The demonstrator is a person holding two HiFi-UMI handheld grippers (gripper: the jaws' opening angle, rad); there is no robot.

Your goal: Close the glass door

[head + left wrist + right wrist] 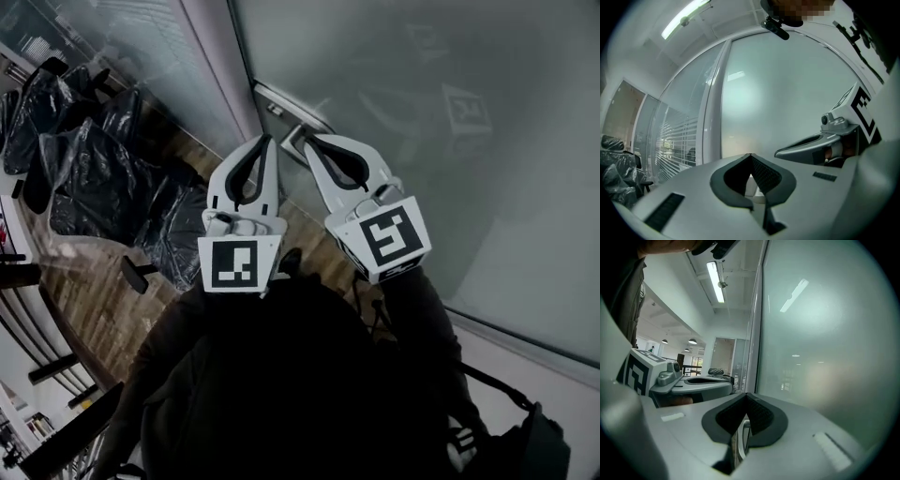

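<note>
Glass door (469,150), frosted, fills the upper right of the head view, with its metal handle (302,117) at upper centre by the door's edge. The right tool (307,141) is clenched on the handle, whose metal bar shows between the pads in the right gripper view. The left tool (269,140), just beside it on the left, is clenched on nothing. Black bags (94,178) lie on the wood floor (103,309) at left.

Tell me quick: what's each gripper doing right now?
Left gripper: closed, holding nothing.
Right gripper: closed on the metal door handle.
</note>
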